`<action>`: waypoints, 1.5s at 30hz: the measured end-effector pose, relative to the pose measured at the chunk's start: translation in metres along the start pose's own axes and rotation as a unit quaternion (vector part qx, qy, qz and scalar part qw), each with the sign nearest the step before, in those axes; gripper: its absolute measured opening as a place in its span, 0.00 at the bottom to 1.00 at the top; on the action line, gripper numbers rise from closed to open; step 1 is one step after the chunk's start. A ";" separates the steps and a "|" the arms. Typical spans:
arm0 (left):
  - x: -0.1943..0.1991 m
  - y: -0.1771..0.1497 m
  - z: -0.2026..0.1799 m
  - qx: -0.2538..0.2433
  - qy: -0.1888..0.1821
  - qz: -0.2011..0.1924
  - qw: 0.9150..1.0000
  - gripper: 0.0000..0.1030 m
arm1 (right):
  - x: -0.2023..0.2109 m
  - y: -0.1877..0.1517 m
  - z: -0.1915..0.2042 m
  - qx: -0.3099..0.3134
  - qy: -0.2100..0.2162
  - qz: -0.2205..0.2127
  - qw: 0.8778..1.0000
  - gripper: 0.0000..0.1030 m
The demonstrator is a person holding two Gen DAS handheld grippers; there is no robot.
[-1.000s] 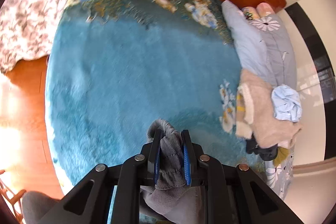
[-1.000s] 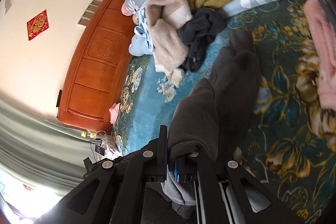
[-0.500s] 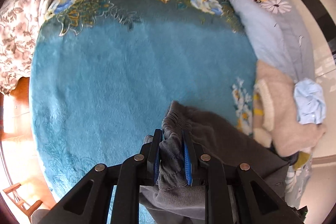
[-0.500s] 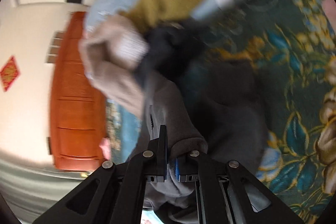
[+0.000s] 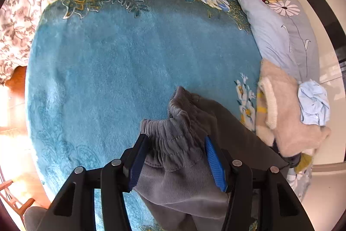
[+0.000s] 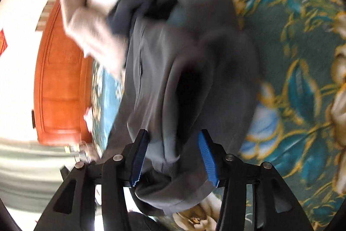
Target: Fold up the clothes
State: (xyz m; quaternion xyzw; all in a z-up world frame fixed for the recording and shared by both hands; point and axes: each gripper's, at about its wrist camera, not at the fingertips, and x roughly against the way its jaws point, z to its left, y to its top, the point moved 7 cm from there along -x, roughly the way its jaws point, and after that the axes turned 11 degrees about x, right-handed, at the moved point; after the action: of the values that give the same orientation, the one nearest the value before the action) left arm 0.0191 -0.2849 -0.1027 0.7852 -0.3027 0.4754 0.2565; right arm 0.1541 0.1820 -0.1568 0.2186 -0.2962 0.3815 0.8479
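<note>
The grey sweatpants (image 5: pixel 190 144) are lying on the blue floral blanket (image 5: pixel 121 62), elastic waistband bunched between the left gripper (image 5: pixel 173 157), which has just spread its jaws and let go. The right gripper (image 6: pixel 170 155) is likewise gaping, released, over a trouser leg after clamping it half a second ago. Laid out, the pants seem ready for smoothing. A heap of unfolded clothes (image 5: pixel 287 114) is waiting beside the pillow (image 5: pixel 281 36).
</note>
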 end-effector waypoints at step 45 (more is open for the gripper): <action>-0.010 -0.029 0.032 -0.073 0.035 0.001 0.997 0.77 | 0.033 -0.013 -0.070 0.004 -0.118 -0.021 0.993 0.57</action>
State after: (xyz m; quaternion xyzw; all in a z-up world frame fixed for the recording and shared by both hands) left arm 0.0550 -0.2849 -0.1284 0.7471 -0.3282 0.4790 0.3234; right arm 0.2055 0.2326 -0.1879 0.2715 -0.3882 0.3361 0.8140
